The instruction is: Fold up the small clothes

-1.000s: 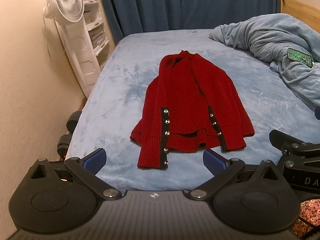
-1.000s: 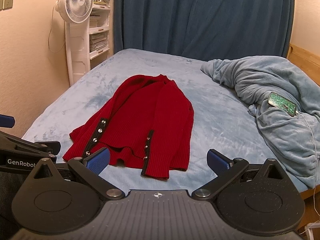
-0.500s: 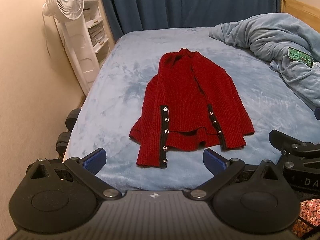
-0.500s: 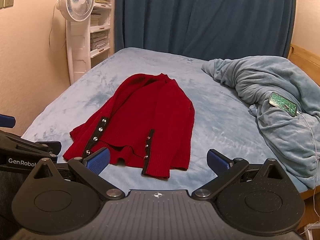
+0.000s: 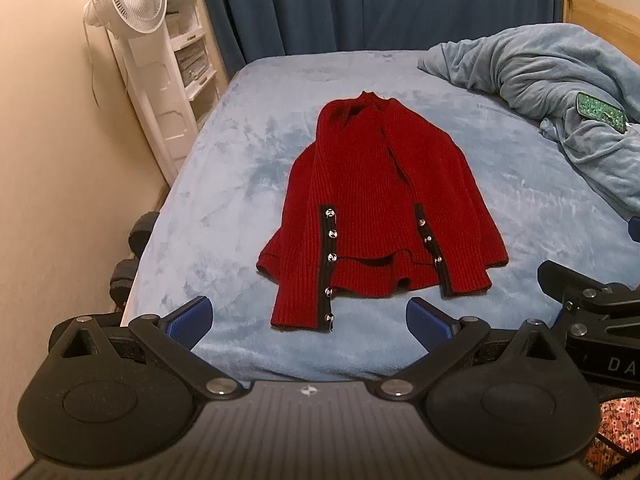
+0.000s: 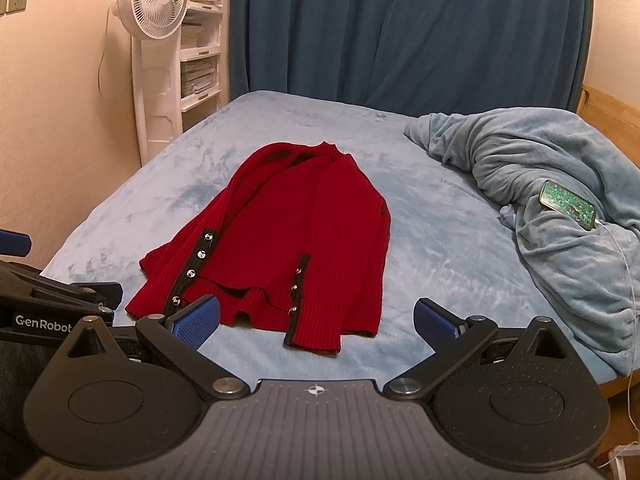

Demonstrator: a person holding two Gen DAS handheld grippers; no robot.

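Red cardigan (image 5: 380,208): flat on bed (image 5: 224,208), sleeves folded inward. Left gripper (image 5: 308,320) and right gripper (image 6: 316,324): both spread wide, empty. Risk: a pinch catching only one knit layer likely undoes the sleeve folds.

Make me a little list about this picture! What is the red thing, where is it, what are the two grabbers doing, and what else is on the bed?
clothing: red cardigan, sleeves folded in over the front
where: flat on the blue bed
left gripper: open, holding nothing
right gripper: open, holding nothing
also on bed: rumpled blanket with a phone on it
beside bed: white fan
folding: not finished
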